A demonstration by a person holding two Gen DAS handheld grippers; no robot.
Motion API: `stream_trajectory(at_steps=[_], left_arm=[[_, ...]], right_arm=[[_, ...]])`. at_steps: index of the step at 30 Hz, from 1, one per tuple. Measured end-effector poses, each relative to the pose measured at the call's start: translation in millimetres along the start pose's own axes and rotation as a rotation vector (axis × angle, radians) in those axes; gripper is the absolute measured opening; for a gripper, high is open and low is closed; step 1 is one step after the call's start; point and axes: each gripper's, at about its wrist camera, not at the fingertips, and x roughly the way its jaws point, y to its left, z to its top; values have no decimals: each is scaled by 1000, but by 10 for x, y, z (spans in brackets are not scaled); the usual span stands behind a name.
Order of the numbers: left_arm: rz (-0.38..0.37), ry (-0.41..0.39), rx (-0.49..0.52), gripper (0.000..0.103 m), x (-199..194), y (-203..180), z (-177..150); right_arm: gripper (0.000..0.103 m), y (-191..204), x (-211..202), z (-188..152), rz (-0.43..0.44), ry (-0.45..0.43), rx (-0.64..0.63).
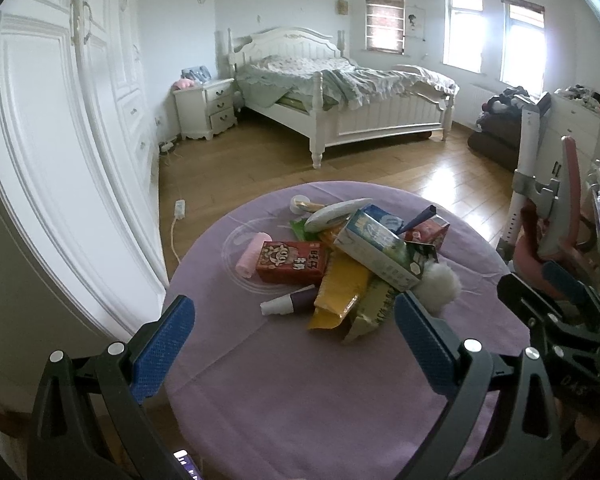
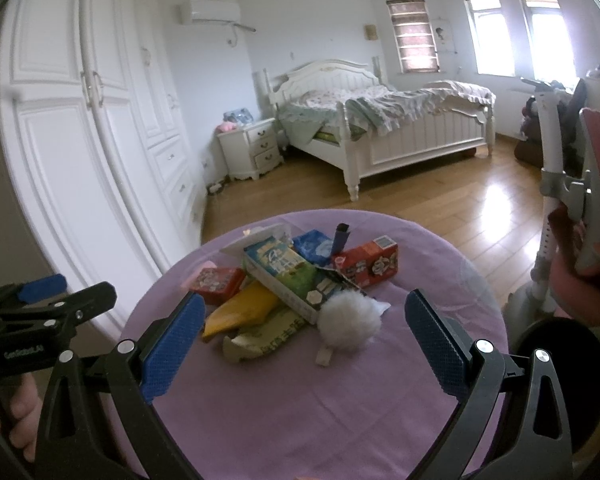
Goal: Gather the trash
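Seemingly nothing is collected yet. Both claws, the left gripper (image 1: pixel 292 344) and right gripper (image 2: pixel 304 340), hang spread apart and empty, with the trash pile (image 1: pixel 352 256) lying just ahead of them on the purple-covered round table (image 1: pixel 300 392).

Daylight floods through the windows (image 1: pixel 488 36) at upper right, glaring off the floor (image 2: pixel 496 204); fisheye edges bend and darken.

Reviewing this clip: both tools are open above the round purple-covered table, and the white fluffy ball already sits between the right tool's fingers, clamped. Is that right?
Not quite. The right tool is open and holds nothing: the right wrist view shows the white fluffy ball lying free on the purple-covered table, beside the trash pile. The left tool is open too.
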Motion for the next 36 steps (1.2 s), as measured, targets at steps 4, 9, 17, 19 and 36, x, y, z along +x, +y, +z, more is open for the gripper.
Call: stream_trajectory(at_steps=[4, 9, 17, 19, 36], left_arm=[[-14, 11, -5, 99, 18, 11, -3], [-78, 8, -19, 99, 39, 45, -24], [-143, 24, -47, 99, 157, 75, -120], [-159, 30, -54, 99, 171, 75, -147], [-389, -37, -311, 99, -51, 282, -455]], right_arm=[[99, -20, -5, 0, 2, 3, 3], [99, -39, -18, -2, 2, 3, 5], [99, -57, -109, 8, -12, 0, 7], [99, -60, -140, 15, -13, -2, 7], [99, 20, -779, -36, -108, -108, -48]])
